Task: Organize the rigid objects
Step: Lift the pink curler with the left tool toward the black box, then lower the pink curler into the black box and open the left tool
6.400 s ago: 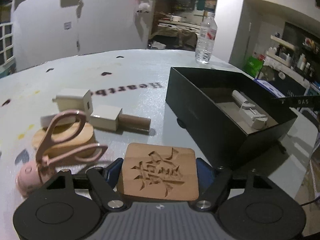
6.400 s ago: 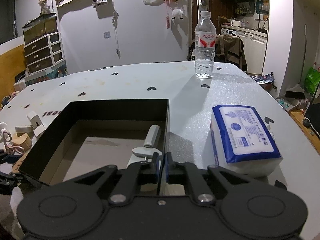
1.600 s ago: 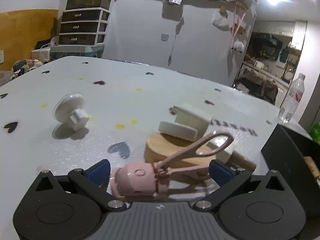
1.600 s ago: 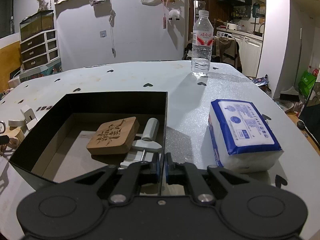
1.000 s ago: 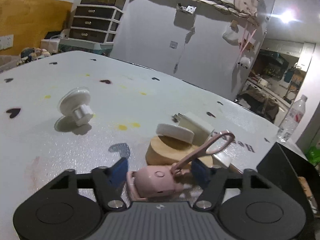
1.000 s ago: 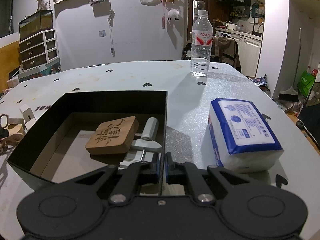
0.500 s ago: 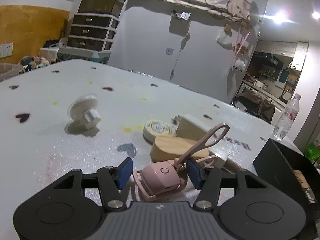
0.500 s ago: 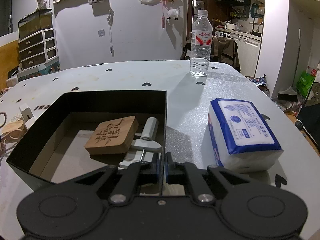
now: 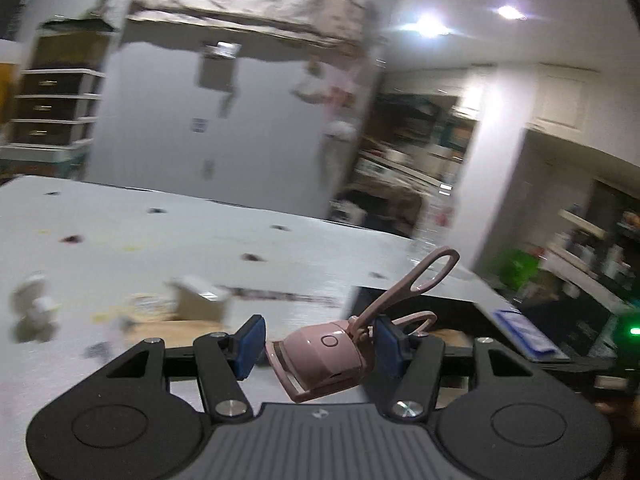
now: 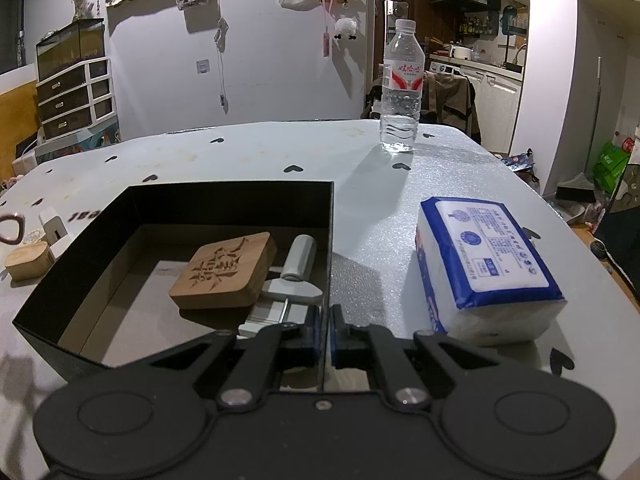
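My left gripper (image 9: pixel 318 346) is shut on a pink eyelash curler (image 9: pixel 332 356) and holds it above the table, its loop handle pointing up and right. The view is blurred by motion. The black box (image 10: pixel 200 208) lies ahead to the right in the left wrist view (image 9: pixel 420 300). In the right wrist view it holds a carved wooden block (image 10: pixel 224 270) and a white and grey squeezer tool (image 10: pixel 294 280). My right gripper (image 10: pixel 325 330) is shut on the box's near right wall. The curler's handle (image 10: pixel 12 230) shows at the far left edge.
A round wooden piece (image 10: pixel 28 260) and a white charger block (image 10: pixel 54 226) lie left of the box. A white knob (image 9: pixel 34 300) lies further left. A blue and white tissue pack (image 10: pixel 484 268) lies right of the box. A water bottle (image 10: pixel 402 88) stands at the back.
My left gripper has lifted the pink curler off the table and swung right toward the black box. My right gripper has kept its hold on the box wall.
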The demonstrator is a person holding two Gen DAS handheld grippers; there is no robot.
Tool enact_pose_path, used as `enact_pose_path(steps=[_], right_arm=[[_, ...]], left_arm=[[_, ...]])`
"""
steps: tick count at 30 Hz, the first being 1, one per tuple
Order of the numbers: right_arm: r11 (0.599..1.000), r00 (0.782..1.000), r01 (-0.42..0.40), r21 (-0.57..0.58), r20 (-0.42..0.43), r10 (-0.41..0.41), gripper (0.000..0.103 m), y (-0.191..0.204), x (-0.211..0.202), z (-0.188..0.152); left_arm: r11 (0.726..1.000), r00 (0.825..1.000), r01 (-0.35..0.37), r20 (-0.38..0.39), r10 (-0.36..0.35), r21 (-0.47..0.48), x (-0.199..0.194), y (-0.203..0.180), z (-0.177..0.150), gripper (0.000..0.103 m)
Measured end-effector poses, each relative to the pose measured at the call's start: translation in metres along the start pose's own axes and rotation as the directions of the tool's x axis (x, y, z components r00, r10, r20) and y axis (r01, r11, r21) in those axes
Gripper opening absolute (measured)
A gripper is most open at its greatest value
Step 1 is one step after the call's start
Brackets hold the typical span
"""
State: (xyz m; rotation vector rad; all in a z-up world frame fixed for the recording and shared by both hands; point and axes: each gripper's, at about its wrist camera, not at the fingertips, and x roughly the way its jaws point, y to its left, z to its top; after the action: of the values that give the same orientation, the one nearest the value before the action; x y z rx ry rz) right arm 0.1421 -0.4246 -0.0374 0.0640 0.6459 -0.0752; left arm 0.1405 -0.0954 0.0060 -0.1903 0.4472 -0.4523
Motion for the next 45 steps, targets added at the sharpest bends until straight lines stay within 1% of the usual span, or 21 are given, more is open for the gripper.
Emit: enact_pose_path(steps=[3,7,11,14,17,19,23,26,30,34,36,38,39,40,45], right_arm=[[1.0,1.0,0.0,0.0,-0.001,0.0,0.005,0.0,0.0,0.0],[1.0,1.0,-0.001,-0.001,-0.001,0.001,0.005,0.0,0.001,0.0],[1.0,1.0,-0.006,0.001,-0.003,0.006,0.005,-0.001,0.001,0.0],[1.0,1.0,-0.011,0.001,-0.005,0.011,0.006,-0.002,0.001,0.0],[1.0,1.0,-0.018,0.003,-0.007,0.018,0.006,-0.004,0.0,0.0],[1.0,1.0,-0.022,0.004,-0.008,0.022,0.006,-0.004,0.0,0.001],[1.0,1.0,-0.023,0.003,-0.007,0.023,0.006,-0.004,0.0,0.001],[1.0,1.0,-0.021,0.001,-0.009,0.021,0.006,-0.004,0.0,0.001],[1.0,1.0,-0.021,0.001,-0.009,0.021,0.006,-0.004,0.0,0.001],[1.0,1.0,-0.021,0.001,-0.01,0.021,0.006,-0.004,0.0,0.001],[1.0,1.0,-0.022,0.001,-0.009,0.022,0.006,-0.003,0.0,0.001],[1.0,1.0,-0.022,0.0,-0.01,0.022,0.006,-0.003,0.0,0.001],[1.0,1.0,-0.022,0.0,-0.01,0.022,0.006,-0.003,0.0,0.001],[1.0,1.0,-0.022,0.001,-0.01,0.022,0.006,-0.003,0.0,0.001],[1.0,1.0,-0.018,0.002,-0.012,0.018,0.006,-0.003,0.0,0.001]], left_arm=[[0.997,0.997,0.073,-0.036,-0.072,0.027,0.013,-0.02,0.003,0.059],[0.983,0.98,0.172,-0.108,-0.164,0.066,0.035,-0.05,0.0,0.059],[0.973,0.962,0.216,-0.188,-0.197,0.086,0.063,-0.07,-0.007,0.06],[0.965,0.944,0.245,-0.251,-0.214,0.099,0.081,-0.079,-0.011,0.06],[0.959,0.933,0.251,-0.297,-0.204,0.131,0.091,-0.084,-0.013,0.06],[0.956,0.924,0.263,-0.319,-0.212,0.128,0.099,-0.083,-0.012,0.06],[0.949,0.924,0.249,-0.341,-0.173,0.193,0.106,-0.089,-0.012,0.06],[0.936,0.913,0.272,-0.367,-0.178,0.222,0.106,-0.092,-0.015,0.06],[0.926,0.901,0.303,-0.384,-0.202,0.225,0.109,-0.096,-0.017,0.06],[0.932,0.897,0.303,-0.391,-0.208,0.199,0.111,-0.097,-0.018,0.062],[0.937,0.898,0.292,-0.391,-0.199,0.194,0.11,-0.097,-0.016,0.068],[0.938,0.901,0.287,-0.389,-0.195,0.196,0.108,-0.097,-0.014,0.082],[0.94,0.902,0.281,-0.388,-0.189,0.196,0.106,-0.097,-0.013,0.085],[0.937,0.9,0.288,-0.39,-0.194,0.197,0.104,-0.098,-0.012,0.088],[0.93,0.896,0.304,-0.393,-0.205,0.207,0.097,-0.101,-0.014,0.089]])
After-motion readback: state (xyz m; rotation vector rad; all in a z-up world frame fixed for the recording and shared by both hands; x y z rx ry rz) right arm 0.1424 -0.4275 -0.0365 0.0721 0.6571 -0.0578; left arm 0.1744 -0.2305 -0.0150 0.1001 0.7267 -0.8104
